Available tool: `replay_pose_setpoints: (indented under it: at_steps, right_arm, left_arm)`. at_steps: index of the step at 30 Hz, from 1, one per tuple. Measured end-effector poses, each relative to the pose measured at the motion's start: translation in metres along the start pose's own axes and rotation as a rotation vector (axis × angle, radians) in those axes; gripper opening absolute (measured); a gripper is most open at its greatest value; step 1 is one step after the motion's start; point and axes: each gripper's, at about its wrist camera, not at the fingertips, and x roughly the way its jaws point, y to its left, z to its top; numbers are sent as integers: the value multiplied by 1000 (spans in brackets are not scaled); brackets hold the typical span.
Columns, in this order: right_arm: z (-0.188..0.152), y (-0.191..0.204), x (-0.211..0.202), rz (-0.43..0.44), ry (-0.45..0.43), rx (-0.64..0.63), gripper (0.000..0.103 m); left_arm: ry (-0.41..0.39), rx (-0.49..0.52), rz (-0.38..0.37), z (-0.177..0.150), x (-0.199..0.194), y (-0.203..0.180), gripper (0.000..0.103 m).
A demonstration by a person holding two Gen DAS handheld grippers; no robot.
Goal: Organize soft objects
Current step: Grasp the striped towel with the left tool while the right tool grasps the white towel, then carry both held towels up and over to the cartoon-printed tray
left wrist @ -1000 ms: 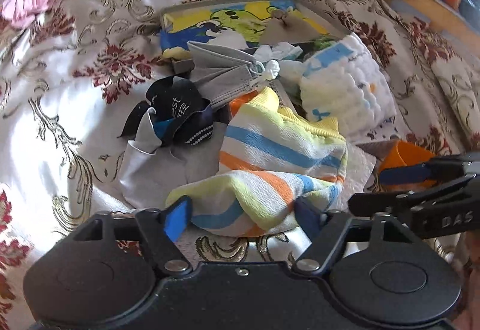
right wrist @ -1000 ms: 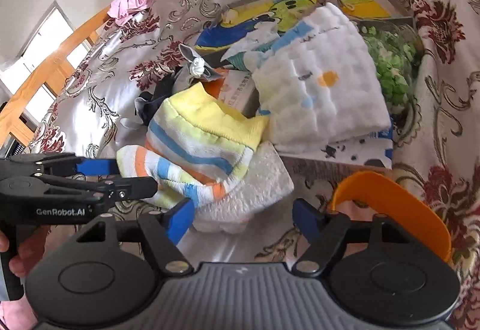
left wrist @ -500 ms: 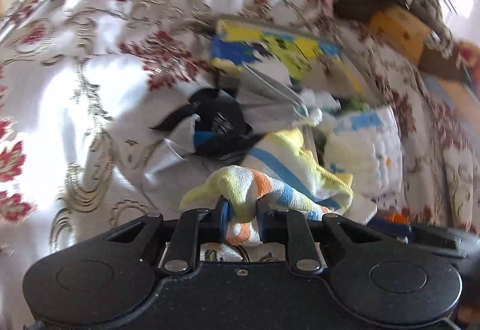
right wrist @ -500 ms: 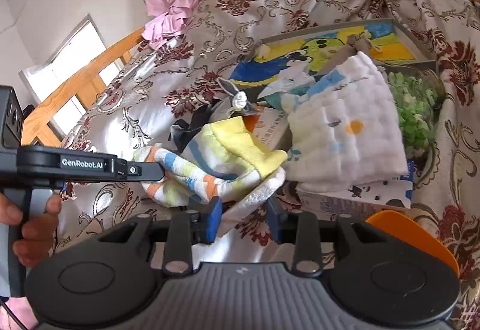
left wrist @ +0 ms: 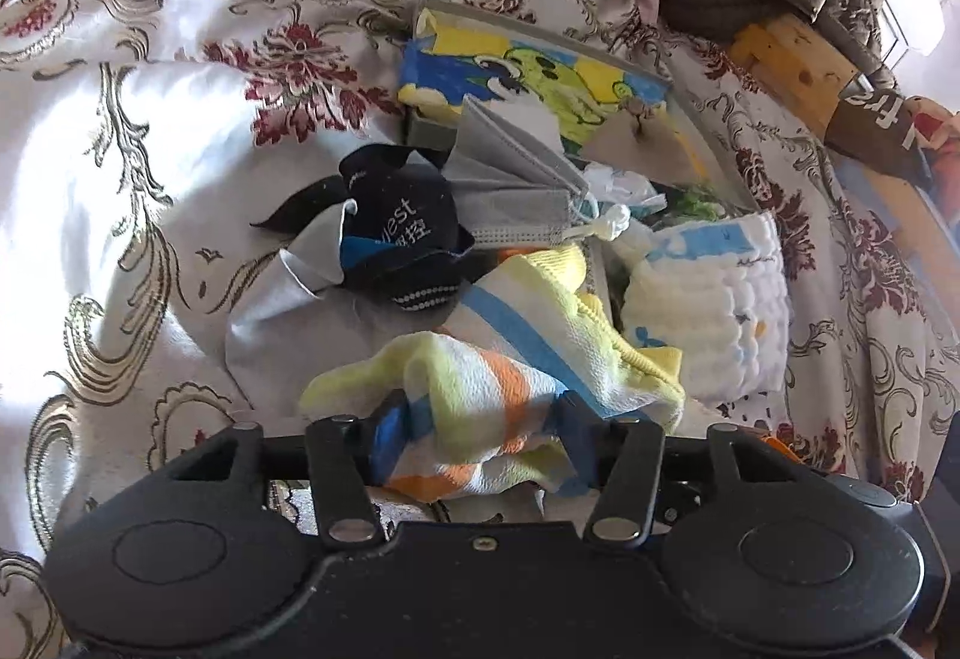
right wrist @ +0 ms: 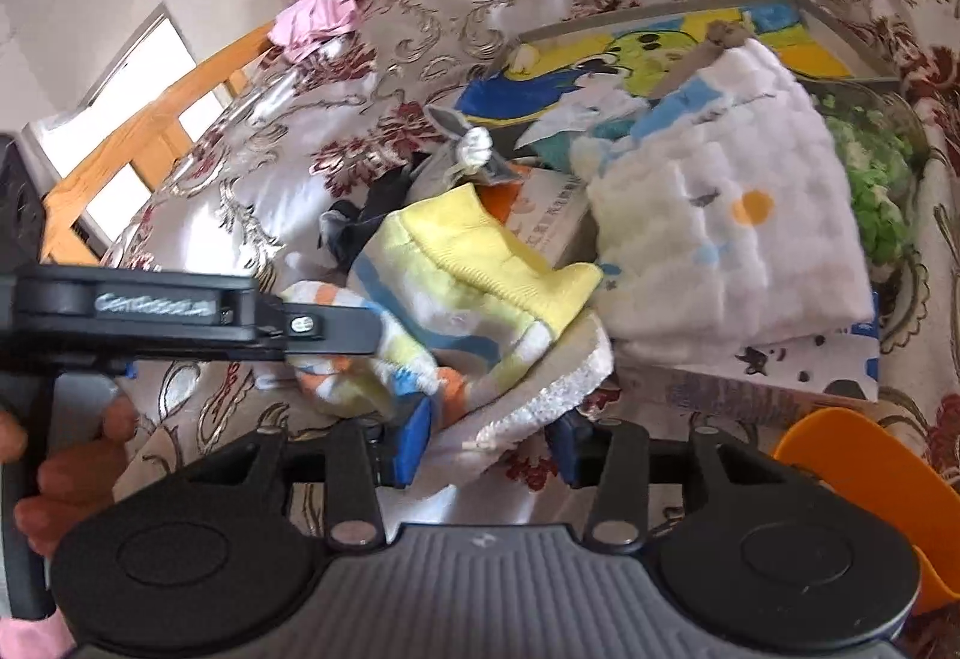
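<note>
Terry cloth striped in yellow, white, blue and orange is filling the gap of the left gripper: this striped towel is lying bunched and crumpled, one yellow-edged fold rising ahead of the fingers and a limp corner drooping off to the left. The jaws are opening, the cloth sitting between the blue pads and brushing them (whether they are pressing on it is hard to say).

The right gripper is sitting at the same heap from the other side. Its jaws are opening as well, with a white cloth, nubby along its edge, lying between them under the towel.

Just beyond the towel a white quilted cloth with a blue band and an orange dot is resting, folded, on a flat box. Farther ahead of the left gripper a dark sock with white lettering and a grey mask are lying tangled. Everything is sitting on a shiny bedspread patterned with red flowers and gold scrolls. An orange bowl is sitting beside the right gripper.
</note>
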Motion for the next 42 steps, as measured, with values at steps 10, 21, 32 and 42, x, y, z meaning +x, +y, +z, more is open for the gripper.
replay_pose_setpoints:
  at_steps: [10,21,32,42]
  right_arm:
    - [-1,6,-2,1,4,-17,41]
    - [-4,12,-21,-41,16,-44,16]
    - [-7,24,-46,-132,-121,-143,13]
    - [-13,44,-74,-282,-357,-285,13]
  left_arm:
    - [14,74,26,0,22,-12,58]
    - [-16,68,56,-5,3,-11,24]
    - [-184,288,173,-26,-38,-44,21]
    - [-465,445,186,-39,-71,-68,21]
